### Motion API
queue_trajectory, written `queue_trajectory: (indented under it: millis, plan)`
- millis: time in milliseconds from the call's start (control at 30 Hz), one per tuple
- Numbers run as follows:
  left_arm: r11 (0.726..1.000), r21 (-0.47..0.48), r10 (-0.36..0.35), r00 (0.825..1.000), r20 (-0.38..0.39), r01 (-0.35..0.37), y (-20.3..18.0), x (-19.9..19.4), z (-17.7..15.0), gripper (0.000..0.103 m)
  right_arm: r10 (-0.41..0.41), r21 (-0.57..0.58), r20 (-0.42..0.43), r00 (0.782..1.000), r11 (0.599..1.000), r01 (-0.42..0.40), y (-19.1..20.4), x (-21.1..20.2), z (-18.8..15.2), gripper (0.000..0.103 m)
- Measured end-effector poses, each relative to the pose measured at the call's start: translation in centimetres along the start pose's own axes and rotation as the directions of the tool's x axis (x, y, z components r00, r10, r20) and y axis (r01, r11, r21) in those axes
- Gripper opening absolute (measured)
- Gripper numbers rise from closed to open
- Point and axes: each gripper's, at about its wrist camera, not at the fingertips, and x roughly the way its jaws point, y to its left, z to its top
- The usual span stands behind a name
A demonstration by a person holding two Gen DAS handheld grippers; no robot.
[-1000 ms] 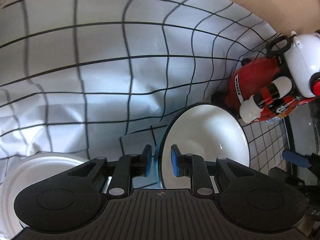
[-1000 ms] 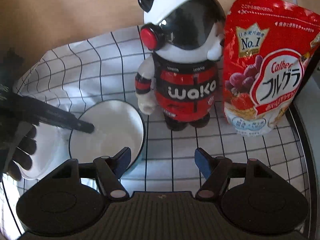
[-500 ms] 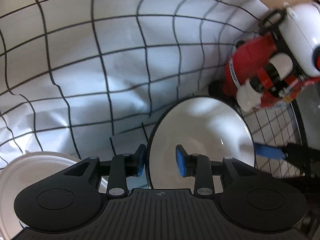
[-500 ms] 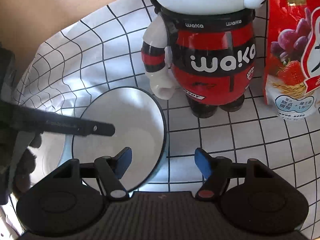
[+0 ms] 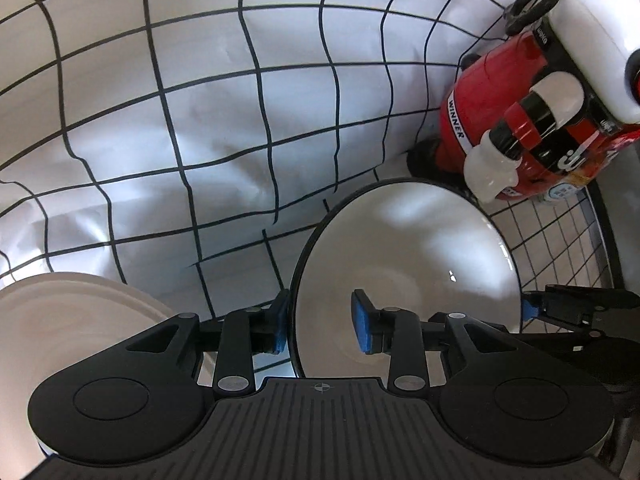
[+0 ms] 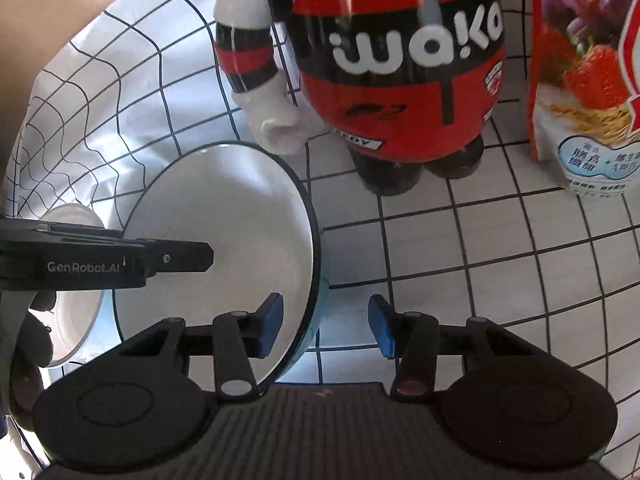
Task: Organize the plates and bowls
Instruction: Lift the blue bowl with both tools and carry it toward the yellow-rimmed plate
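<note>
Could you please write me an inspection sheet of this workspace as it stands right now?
Surface: white cloth with a black grid, wrinkled at the far side.
Job's things: bowl with a dark rim, tilted; plate to its left.
Clutter: bear figure in red and black, standing behind the bowl; cereal bag to its right.
Grippers: left tool open, straddling the bowl's near-left rim; right tool open, straddling the opposite rim. Neither pair of pads visibly presses the rim.
Cables: nothing seen.
Surroundings: tan surface beyond the cloth.
</note>
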Motion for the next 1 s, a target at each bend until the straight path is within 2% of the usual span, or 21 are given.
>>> queue_trajectory:
  millis: [67, 200, 367, 567, 833, 1000]
  plan:
    - [1.000, 0.013, 0.016, 1.000, -0.013, -0.016, -0.2, 0.3, 0.0, 0.030, 0.003, 0.001, -0.011, 1.000, 1.000, -0.003, 0.0, 0.4, -0.1, 0.046]
    - [0.993, 0.064, 0.099, 0.995, 0.009, -0.099, -1.1, -0.3, -0.2, 0.030, 0.010, -0.005, -0.010, 1.000, 1.000, -0.010, 0.2, 0.6, -0.2, 0.046]
    - [0.993, 0.078, 0.090, 0.996, 0.018, -0.091, -2.3, -0.9, 0.0, 0.034, 0.011, -0.009, -0.006, 1.000, 1.000, -0.011, 0.3, 0.6, -0.1, 0.046]
    - [0.995, 0.049, 0.084, 0.996, 0.000, -0.084, -1.6, 0.2, 0.0, 0.033, 0.022, -0.005, -0.010, 1.000, 1.000, -0.022, -0.1, 0.5, -0.3, 0.046]
    - [0.999, 0.025, 0.025, 0.999, -0.043, -0.024, -0.2, 2.3, 0.3, 0.027, 0.024, -0.008, -0.006, 1.000, 1.000, -0.024, -0.5, 0.9, -0.2, 0.046]
    - [1.000, 0.008, -0.016, 0.999, -0.044, 0.016, 0.5, 2.4, 0.3, 0.029, 0.019, -0.022, 0.007, 1.000, 1.000, -0.019, 0.0, 1.1, -0.2, 0.044]
